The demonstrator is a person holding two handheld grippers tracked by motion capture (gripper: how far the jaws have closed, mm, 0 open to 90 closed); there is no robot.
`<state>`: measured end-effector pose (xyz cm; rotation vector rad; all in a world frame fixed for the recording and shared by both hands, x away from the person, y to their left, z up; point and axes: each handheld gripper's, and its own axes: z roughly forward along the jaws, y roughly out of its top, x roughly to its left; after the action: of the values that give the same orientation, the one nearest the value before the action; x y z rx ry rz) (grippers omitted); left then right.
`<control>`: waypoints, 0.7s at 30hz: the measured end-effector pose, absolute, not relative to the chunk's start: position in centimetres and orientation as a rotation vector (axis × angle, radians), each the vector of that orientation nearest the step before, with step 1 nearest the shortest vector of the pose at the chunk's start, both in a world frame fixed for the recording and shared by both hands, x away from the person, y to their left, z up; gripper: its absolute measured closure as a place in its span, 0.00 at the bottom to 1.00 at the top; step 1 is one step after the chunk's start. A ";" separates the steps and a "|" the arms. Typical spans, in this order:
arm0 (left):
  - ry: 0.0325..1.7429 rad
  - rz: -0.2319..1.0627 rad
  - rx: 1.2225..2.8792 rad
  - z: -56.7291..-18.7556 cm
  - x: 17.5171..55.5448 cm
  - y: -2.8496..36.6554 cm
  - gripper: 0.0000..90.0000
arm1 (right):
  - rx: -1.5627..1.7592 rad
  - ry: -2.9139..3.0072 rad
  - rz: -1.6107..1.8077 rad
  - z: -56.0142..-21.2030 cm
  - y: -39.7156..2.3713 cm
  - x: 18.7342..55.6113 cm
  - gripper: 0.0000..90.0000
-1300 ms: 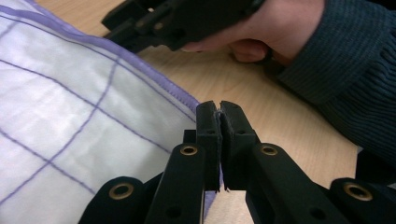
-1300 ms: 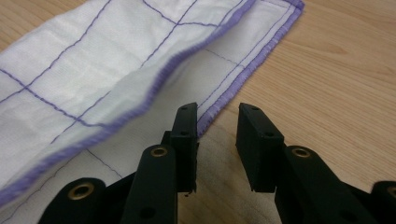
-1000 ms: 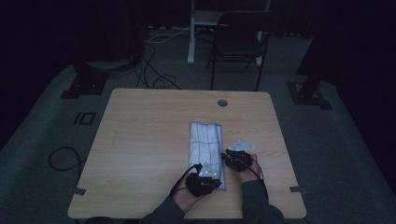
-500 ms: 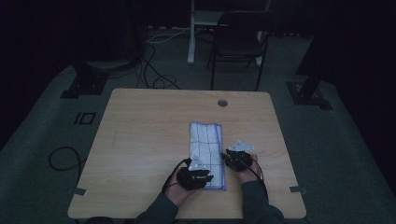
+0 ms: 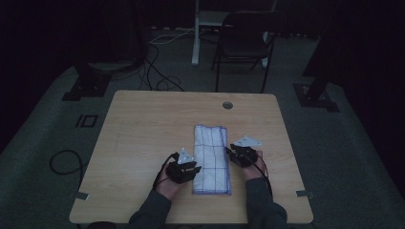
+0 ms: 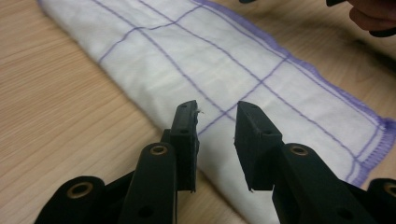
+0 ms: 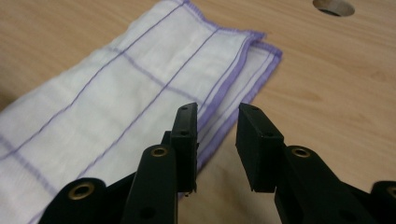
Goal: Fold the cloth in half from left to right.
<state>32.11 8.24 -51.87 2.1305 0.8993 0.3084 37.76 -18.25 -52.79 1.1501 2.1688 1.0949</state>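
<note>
Cloth: a folded white cloth [image 5: 212, 160] with thin purple grid lines and a purple stitched hem lies flat on the wooden table [image 5: 143, 138], a long strip running away from the person, right of the table's middle and toward its near edge.
Left gripper: the left gripper [image 5: 191, 168] sits at the cloth's left long edge, near the end closest to the person — and its jaws have just been opening. In the left gripper view they stand parted with a clear gap, the cloth beneath and beyond them, nothing pinched.
Right gripper: the right gripper [image 5: 234, 153] is at the cloth's right long edge, a little farther up the strip than the left one. In the right gripper view its jaws are spread too, poised over the hemmed edge where the folded layers stack, with bare wood showing in the gap — no fabric caught.
Hands: a hand [image 5: 167, 183] in a dark sleeve carries each gripper, both coming in from the near edge of the table.
Table: a round cable hole [image 5: 228, 105] lies beyond the cloth's far end.
Beyond: a dark folding chair [image 5: 248, 40] stands behind the table on a dim floor.
</note>
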 end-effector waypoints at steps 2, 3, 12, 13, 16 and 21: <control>0.904 0.321 2.131 -51.9 32.3 8.5 0.77 | 1.169 2.165 1.105 -52.8 -18.1 38.5 0.77; 0.908 0.325 2.126 -51.9 32.5 8.6 0.77 | 1.174 2.160 1.102 -52.9 -18.1 38.9 0.77; 0.930 0.374 2.085 -51.0 34.9 9.7 0.75 | 1.249 2.143 1.110 -52.6 -17.1 42.7 0.77; 0.932 0.377 2.079 -51.0 35.1 9.8 0.75 | 1.258 2.146 1.111 -52.6 -17.0 43.2 0.76; 0.939 0.380 2.071 -51.0 35.9 10.0 0.74 | 1.291 2.145 1.096 -52.7 -16.7 44.6 0.75; 0.954 0.390 2.057 -50.9 37.2 10.3 0.74 | 1.347 2.172 1.079 -53.3 -16.2 46.2 0.71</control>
<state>37.16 10.29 -50.92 2.0568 0.9545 0.3901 46.24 -16.18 -53.32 1.3468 2.1716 1.0788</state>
